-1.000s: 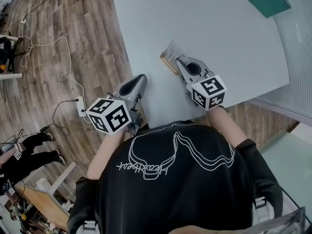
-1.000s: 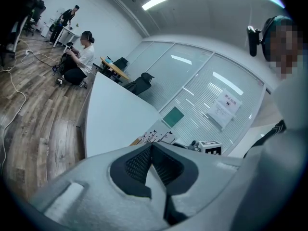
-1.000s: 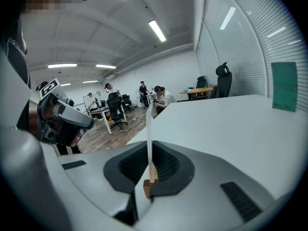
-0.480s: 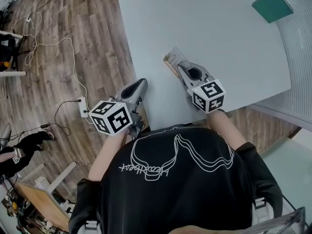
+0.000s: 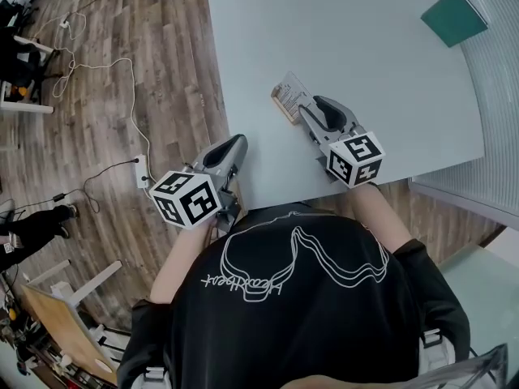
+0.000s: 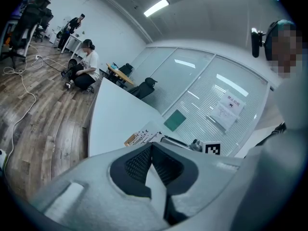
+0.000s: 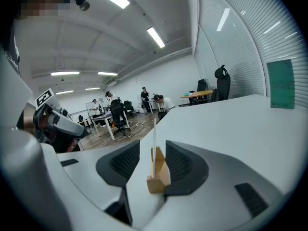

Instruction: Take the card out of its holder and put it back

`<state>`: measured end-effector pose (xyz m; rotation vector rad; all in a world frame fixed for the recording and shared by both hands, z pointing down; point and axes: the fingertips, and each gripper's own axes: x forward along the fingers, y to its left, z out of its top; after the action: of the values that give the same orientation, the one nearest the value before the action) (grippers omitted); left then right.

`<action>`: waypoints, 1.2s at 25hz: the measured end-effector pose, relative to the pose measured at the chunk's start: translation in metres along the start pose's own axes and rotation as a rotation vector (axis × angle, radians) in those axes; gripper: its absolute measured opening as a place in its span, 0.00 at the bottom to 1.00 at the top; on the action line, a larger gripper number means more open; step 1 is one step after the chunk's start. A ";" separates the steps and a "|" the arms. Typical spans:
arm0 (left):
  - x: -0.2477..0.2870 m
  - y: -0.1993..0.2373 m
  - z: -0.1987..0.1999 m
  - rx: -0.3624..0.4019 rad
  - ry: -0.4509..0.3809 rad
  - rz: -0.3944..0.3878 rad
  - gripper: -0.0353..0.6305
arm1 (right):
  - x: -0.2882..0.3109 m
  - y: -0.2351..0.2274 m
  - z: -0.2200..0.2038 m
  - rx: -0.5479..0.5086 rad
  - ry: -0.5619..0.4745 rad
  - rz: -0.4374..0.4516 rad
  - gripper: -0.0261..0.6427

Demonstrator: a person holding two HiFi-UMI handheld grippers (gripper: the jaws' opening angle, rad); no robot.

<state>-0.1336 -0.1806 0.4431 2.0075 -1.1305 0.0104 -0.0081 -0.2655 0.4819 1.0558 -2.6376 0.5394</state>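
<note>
— Wooden holder: one, by the near edge of the surface. One card, upright in its slot.
— Grippers?
— Two, both tilted slightly down. Right gripper: jaws just opened wide, straddling holder and card, released. Left gripper: clenched, empty, held off the surface's left edge, over the floor.

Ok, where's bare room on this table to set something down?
The table is bare from the card holder out toward the green panel by the far corner, and left of the holder. It is crowded only near the edge, where the right gripper's jaws have just opened around the holder.
</note>
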 end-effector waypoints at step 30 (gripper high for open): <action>-0.065 -0.241 -0.094 0.300 -0.206 -0.030 0.07 | -0.284 0.127 0.018 -0.044 -0.097 0.523 0.05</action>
<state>0.0337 -0.0088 0.3269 2.3331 -1.2900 -0.0459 0.1014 -0.0150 0.3320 0.3744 -2.9983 0.5330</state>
